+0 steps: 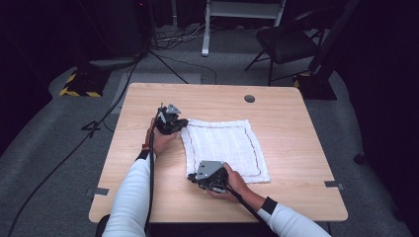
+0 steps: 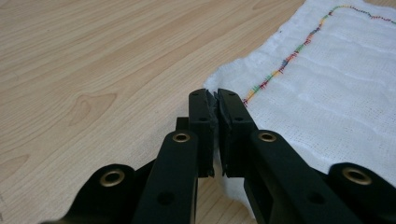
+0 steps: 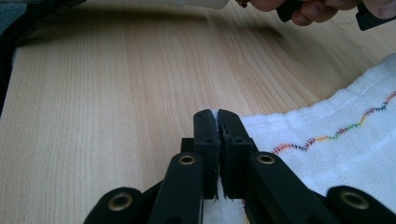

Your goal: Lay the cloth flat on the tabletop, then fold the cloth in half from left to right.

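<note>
Jaws on my left gripper [image 2: 215, 100] and right gripper [image 3: 217, 119] pinch adjacent corners of the white, rainbow-stitched cloth [image 1: 223, 146], ready to fold it.

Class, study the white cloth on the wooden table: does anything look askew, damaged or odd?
Nothing looks damaged or spilled. The white woven cloth with multicoloured zigzag stitching lies flat but slightly skewed to the wooden table's edges. The left gripper and right gripper each pinch a cloth corner, jaws shut.

High view looks forward and down from above — both gripper views sit low and close, sharing the white cloth [image 1: 225, 149] on the table [image 1: 296, 148].
</note>
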Available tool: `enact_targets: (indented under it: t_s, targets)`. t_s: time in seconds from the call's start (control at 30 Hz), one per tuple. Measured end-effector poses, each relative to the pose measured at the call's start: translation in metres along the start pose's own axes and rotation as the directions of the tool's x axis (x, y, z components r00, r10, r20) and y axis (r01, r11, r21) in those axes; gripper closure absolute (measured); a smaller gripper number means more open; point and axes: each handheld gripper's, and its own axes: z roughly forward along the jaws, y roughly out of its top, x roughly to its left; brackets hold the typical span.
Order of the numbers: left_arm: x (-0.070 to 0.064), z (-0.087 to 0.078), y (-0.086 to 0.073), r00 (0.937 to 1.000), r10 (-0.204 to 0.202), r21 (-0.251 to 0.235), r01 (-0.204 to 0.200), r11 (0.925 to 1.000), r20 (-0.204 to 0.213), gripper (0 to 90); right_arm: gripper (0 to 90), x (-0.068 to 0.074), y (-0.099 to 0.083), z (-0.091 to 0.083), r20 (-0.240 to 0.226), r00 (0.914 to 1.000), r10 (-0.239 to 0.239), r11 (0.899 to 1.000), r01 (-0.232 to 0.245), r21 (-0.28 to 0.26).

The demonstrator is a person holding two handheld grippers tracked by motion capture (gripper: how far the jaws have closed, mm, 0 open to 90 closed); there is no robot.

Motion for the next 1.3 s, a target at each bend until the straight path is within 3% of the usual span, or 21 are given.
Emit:
enact_targets:
  t_s: [0.43,0.93,1.3]
  targets:
    - [0.003,-0.007,-0.008,0.9996,-0.023,0.002,0.023,0.9997,-0.017,85.0,87.2,0.005,0.008,0.001,-0.007,0.9993,-0.036,0.999,0.036,-0.013]
    - [0.001,-0.017,0.0,0.9993,-0.023,-0.054,0.022,0.9983,-0.028,85.0,87.2,0.003,0.014,-0.016,0.026,0.9985,-0.049,0.998,0.051,-0.046]
    - [-0.012,-0.02,0.019,0.9983,0.034,-0.093,-0.038,0.995,-0.046,85.0,87.2,-0.001,0.011,-0.038,0.068,0.9972,-0.03,0.997,0.035,-0.071]
